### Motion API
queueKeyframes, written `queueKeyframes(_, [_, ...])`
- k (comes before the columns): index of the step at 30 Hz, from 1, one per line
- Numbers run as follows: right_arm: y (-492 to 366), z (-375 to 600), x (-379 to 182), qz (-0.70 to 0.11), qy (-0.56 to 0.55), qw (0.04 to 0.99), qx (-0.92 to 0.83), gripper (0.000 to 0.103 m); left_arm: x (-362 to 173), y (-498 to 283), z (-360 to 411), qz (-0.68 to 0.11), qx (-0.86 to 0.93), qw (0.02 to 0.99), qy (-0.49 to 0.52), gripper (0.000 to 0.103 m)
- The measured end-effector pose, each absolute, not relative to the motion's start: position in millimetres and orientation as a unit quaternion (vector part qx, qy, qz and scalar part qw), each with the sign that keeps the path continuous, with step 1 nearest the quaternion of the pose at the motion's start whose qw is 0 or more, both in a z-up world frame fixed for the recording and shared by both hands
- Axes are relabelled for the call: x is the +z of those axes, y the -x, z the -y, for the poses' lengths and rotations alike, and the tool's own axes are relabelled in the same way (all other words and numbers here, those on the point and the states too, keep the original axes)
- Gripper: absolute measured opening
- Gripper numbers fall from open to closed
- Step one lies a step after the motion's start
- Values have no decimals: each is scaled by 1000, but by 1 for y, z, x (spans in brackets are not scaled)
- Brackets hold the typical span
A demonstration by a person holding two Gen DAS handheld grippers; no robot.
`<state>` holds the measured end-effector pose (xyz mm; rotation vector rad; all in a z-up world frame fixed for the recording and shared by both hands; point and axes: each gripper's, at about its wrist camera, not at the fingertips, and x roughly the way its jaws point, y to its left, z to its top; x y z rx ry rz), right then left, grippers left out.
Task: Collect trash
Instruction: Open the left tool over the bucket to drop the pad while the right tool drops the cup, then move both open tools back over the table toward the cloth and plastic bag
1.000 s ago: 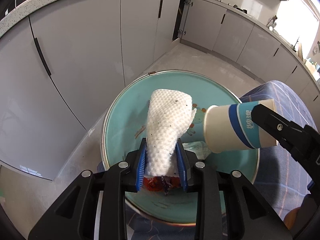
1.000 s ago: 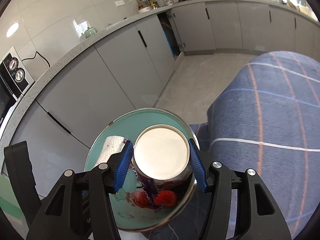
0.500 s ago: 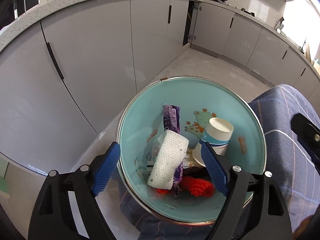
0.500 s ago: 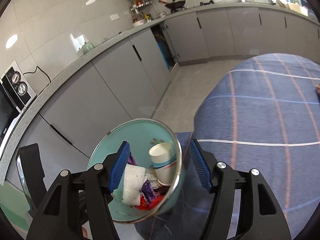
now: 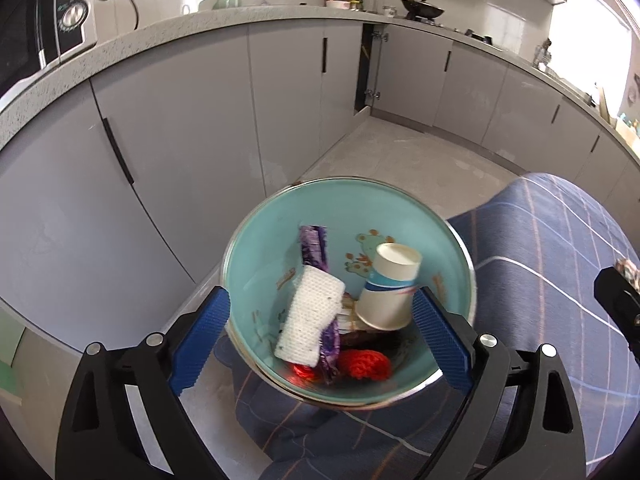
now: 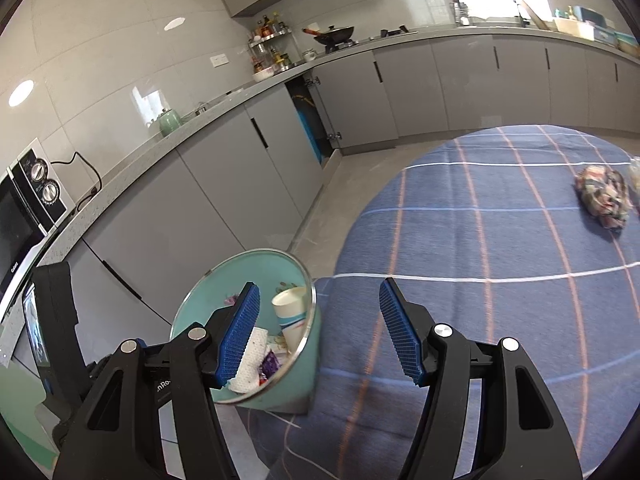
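A teal bin (image 5: 276, 232) with a metal rim stands by the table's edge. In it lie a white paper towel (image 5: 310, 316), a paper cup (image 5: 388, 288) with a blue band, a purple wrapper (image 5: 314, 246) and a red wad (image 5: 366, 364). My left gripper (image 5: 320, 332) is open and empty above the bin's near rim. My right gripper (image 6: 320, 328) is open and empty, to the right of the bin (image 6: 304, 344), over the table's edge. A crumpled colourful wrapper (image 6: 604, 196) lies on the table at the far right.
The table has a blue plaid cloth (image 6: 500, 240). Grey kitchen cabinets (image 5: 180, 140) run along the wall behind the bin, with a microwave (image 5: 60, 20) on the counter. The right gripper's body shows at the left wrist view's right edge (image 5: 618, 300).
Both grippers opened: the left let go of the paper towel and the right let go of the paper cup, which now lie in the bin. Both grippers have pulled back and up.
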<state>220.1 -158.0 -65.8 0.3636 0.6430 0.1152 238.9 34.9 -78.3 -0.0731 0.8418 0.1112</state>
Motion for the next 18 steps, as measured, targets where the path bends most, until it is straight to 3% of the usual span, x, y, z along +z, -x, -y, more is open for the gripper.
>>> queueKeyframes(18, [-182,225,-78,-319,-206,925,0,68,-71,-216,42,-407,3,914,-4,95])
